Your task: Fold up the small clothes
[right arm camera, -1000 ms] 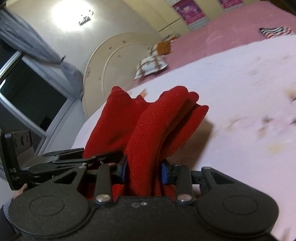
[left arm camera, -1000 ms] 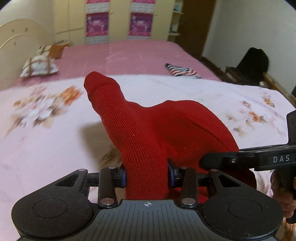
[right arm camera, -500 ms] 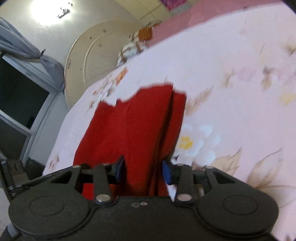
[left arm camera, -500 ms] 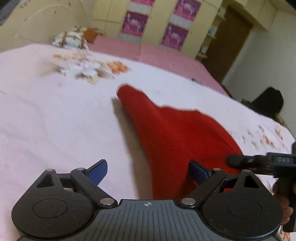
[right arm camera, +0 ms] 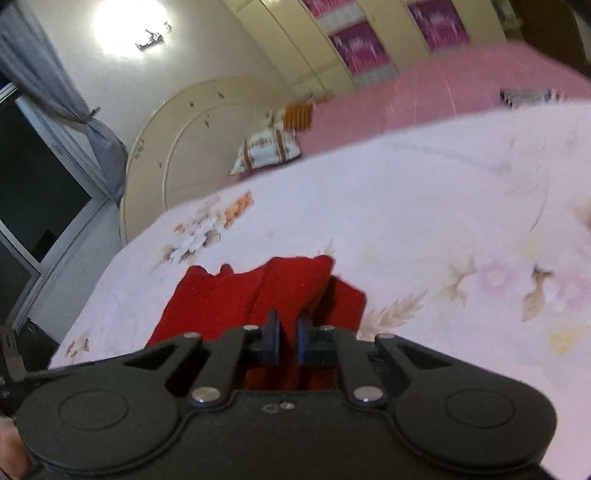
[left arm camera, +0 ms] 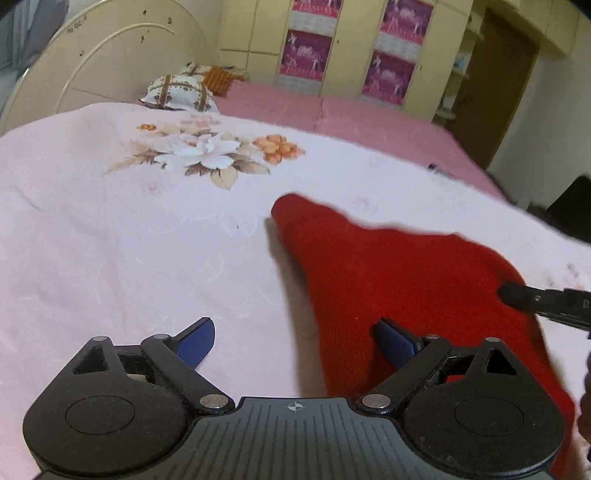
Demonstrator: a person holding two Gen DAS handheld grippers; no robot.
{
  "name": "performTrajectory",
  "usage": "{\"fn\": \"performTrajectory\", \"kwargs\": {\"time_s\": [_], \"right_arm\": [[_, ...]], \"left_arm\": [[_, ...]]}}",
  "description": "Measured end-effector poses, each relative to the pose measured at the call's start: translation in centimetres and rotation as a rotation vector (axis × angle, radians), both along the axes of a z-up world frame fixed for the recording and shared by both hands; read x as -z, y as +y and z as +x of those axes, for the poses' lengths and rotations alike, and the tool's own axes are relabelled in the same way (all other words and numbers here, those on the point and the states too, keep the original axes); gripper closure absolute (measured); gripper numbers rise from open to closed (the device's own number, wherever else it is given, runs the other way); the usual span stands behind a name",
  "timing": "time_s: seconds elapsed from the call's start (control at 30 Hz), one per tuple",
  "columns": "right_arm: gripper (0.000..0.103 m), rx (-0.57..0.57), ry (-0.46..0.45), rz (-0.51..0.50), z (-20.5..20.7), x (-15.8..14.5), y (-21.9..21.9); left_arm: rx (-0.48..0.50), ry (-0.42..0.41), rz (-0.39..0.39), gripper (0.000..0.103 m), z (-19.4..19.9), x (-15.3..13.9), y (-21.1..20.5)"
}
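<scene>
Red garment point(left arm camera: 406, 280) flat on bed point(left arm camera: 147, 240). Left tool point(left arm camera: 295, 338) spread wide, gripping nothing. Right tool point(right arm camera: 286, 338) pinched onto raised fold — lay it flat, edges aligned, before releasing.

A home bedroom: a wide bed point(left arm camera: 110, 258) under a pale floral sheet, a cream arched headboard point(left arm camera: 110, 62), a pillow point(left arm camera: 179, 92) and built-in wardrobes point(left arm camera: 258, 40) behind.

A wide bed point(left arm camera: 110, 258) fills the room, under a pale pink floral cover, with a patterned pillow point(left arm camera: 179, 92) by the rounded cream headboard point(left arm camera: 110, 62). Cream wardrobes point(left arm camera: 258, 37) with purple panels line the far wall. A ceiling light point(right arm camera: 125, 26) glares above a grey curtain point(right arm camera: 55, 96) and dark window point(right arm camera: 33, 192).
</scene>
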State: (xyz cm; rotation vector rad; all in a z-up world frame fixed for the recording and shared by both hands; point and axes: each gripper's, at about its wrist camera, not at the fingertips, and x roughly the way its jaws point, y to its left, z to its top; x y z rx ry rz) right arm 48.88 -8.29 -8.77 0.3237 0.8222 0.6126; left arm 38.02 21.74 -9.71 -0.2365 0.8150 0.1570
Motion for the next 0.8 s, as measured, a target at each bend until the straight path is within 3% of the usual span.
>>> {"fn": "performTrajectory", "kwargs": {"time_s": [0.07, 0.17, 0.27, 0.33, 0.4, 0.53, 0.57, 0.63, 0.7, 0.77, 0.8], "right_arm": [[0.095, 0.009, 0.033, -0.059, 0.1, 1.7, 0.1], [0.093, 0.012, 0.058, -0.046, 0.4, 1.7, -0.3], [0.07, 0.012, 0.072, -0.068, -0.1, -0.3, -0.6], [0.071, -0.028, 0.057, 0.005, -2.0, -2.0, -2.1], [0.074, -0.079, 0.032, 0.006, -4.7, -3.0, -2.4], [0.073, -0.19, -0.1, -0.116, -10.0, -4.0, -0.5], [0.082, -0.209, -0.137, -0.184, -10.5, -3.8, 0.4], [0.083, -0.181, -0.134, -0.342, -10.3, -2.1, 1.8], [0.075, -0.117, -0.049, -0.311, -8.9, -0.8, 1.2], [0.076, -0.062, -0.036, -0.311, -9.0, -1.5, 1.0], [0.081, -0.034, -0.047, -0.311, -9.5, -2.2, 0.8]], "left_arm": [[0.006, 0.02, -0.003, 0.009, 0.8, 0.5, -0.4], [0.0, 0.012, 0.002, 0.009, 0.4, 0.0, -0.9], [0.028, -0.064, 0.025, 0.009, -2.7, -1.6, -1.7], [0.033, -0.102, -0.005, 0.009, -4.8, -2.0, -1.8], [0.039, -0.113, -0.038, 0.009, -6.6, -1.8, -2.2], [0.018, -0.09, -0.058, 0.009, -7.7, -0.6, -2.5], [-0.001, -0.076, -0.075, 0.009, -7.6, -0.4, -2.3], [-0.024, -0.045, -0.098, 0.007, -7.0, 0.1, -2.0], [-0.037, -0.034, -0.059, 0.004, -7.2, -0.4, -2.5], [-0.026, -0.054, -0.01, 0.004, -8.6, -1.8, -3.2], [-0.016, -0.065, 0.007, 0.004, -9.7, -2.5, -3.4]]}}
